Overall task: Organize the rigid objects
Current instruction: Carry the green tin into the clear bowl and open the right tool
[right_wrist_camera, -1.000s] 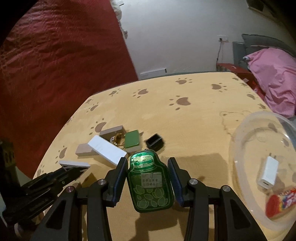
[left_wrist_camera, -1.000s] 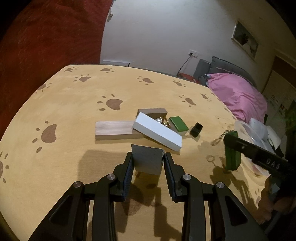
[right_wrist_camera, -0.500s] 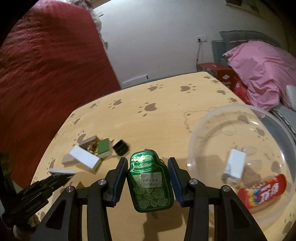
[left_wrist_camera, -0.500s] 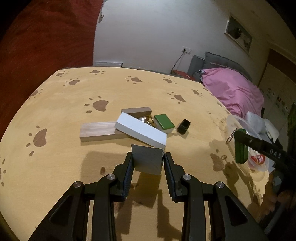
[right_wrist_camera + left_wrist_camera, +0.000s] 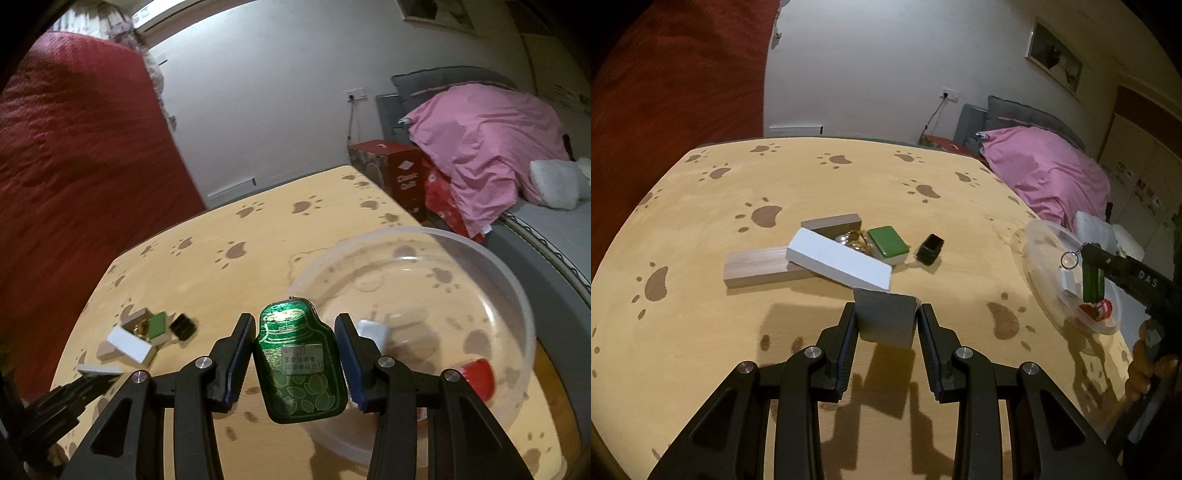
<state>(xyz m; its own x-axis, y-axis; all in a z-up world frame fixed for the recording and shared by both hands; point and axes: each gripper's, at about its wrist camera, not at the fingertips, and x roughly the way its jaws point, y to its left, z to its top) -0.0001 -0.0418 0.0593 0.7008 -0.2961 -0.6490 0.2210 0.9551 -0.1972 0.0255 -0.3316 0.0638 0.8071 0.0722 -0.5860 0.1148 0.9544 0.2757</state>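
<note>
Swinging across the paw-print table (image 5: 701, 332), the right gripper (image 5: 295, 354) now hangs at the clear plastic bowl's (image 5: 517, 295) near rim, clamped on the green bottle-shaped tin (image 5: 301, 362). Release into the bowl looks imminent. Behind, the left gripper (image 5: 886, 325) follows, pinching a small grey block (image 5: 884, 319).

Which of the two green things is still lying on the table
The flat green tile beside the black box. The green bottle-shaped tin is held up in the right gripper.
</note>
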